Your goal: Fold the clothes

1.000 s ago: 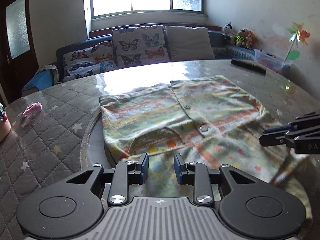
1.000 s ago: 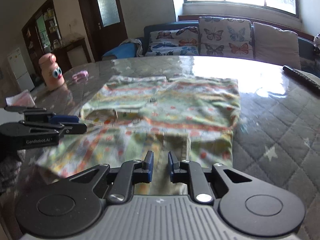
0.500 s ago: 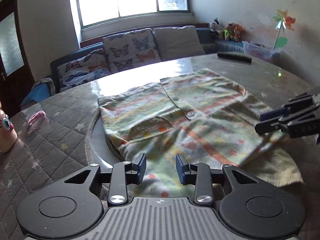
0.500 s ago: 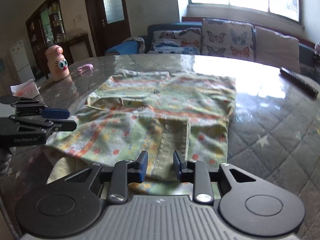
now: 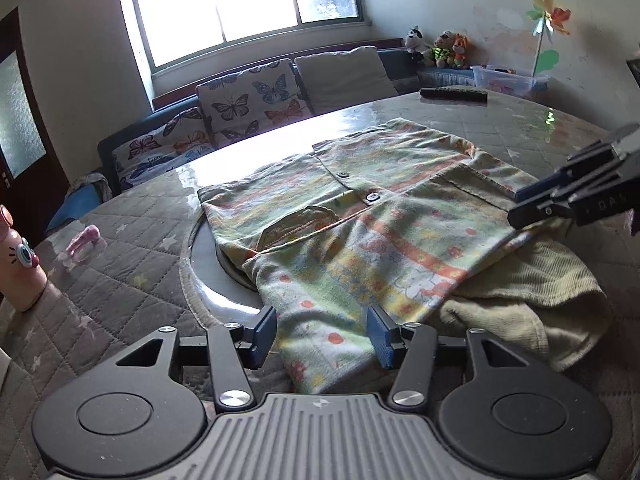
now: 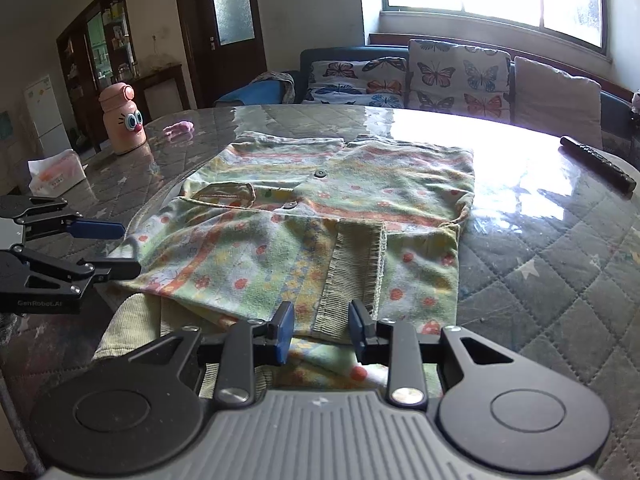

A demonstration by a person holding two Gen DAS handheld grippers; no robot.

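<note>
A green, orange-patterned buttoned garment (image 5: 360,216) (image 6: 320,208) lies folded on the round glass-topped table (image 6: 540,260). Its near part is turned over onto the body, with a ribbed olive cuff (image 6: 352,264) on top and ribbed olive cloth (image 5: 540,280) showing at the near right. My left gripper (image 5: 322,334) (image 6: 128,249) is at the near left edge. Its jaws are opening, and the cloth lies between them without being pinched. My right gripper (image 6: 320,332) (image 5: 532,208) stands open at the near edge. The cuff's end sits between its pads and is not squeezed.
A black remote (image 5: 454,94) (image 6: 598,164) lies at the far right of the table. A pink bottle with eyes (image 6: 120,120), a small pink item (image 5: 82,240) and a tissue box (image 6: 56,172) stand at the left. A sofa with butterfly cushions (image 5: 256,100) lies beyond.
The lifted near part of the garment has come down flat on the table. Both grippers have drawn back toward the near edge, and the left jaws have spread much wider.
</note>
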